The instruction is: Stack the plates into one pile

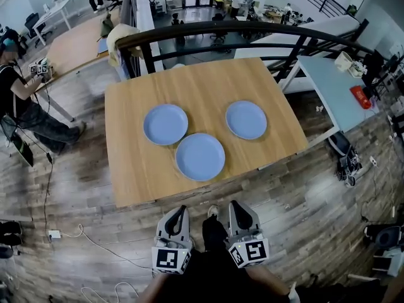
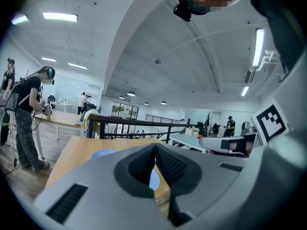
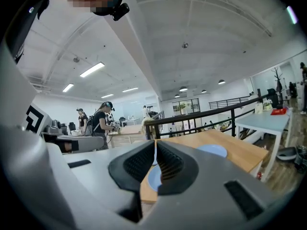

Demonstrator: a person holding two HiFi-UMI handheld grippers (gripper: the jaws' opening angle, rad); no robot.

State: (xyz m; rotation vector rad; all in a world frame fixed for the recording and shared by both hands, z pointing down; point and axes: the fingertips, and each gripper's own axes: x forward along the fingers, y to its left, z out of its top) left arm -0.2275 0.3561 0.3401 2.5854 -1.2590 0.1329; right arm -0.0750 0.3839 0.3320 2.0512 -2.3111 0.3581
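Observation:
Three light blue plates lie apart on the wooden table (image 1: pixel 208 81): a left plate (image 1: pixel 165 124), a near middle plate (image 1: pixel 200 156) and a right plate (image 1: pixel 246 119). Both grippers are held short of the table's near edge, side by side. My left gripper (image 1: pixel 182 209) is shut with nothing in it; in the left gripper view its jaws (image 2: pixel 155 148) meet, with the middle plate (image 2: pixel 153 180) showing beyond them. My right gripper (image 1: pixel 233 205) is shut and empty too; past its closed jaws (image 3: pixel 156 143) I see the right plate (image 3: pixel 211 150).
A dark railing (image 1: pixel 240 30) runs behind the table's far edge. A white table (image 1: pixel 341 87) stands to the right, with bags (image 1: pixel 344 153) on the floor beside it. A person (image 1: pixel 19 100) stands at the left. Cables and a plug (image 1: pixel 55 235) lie on the wooden floor.

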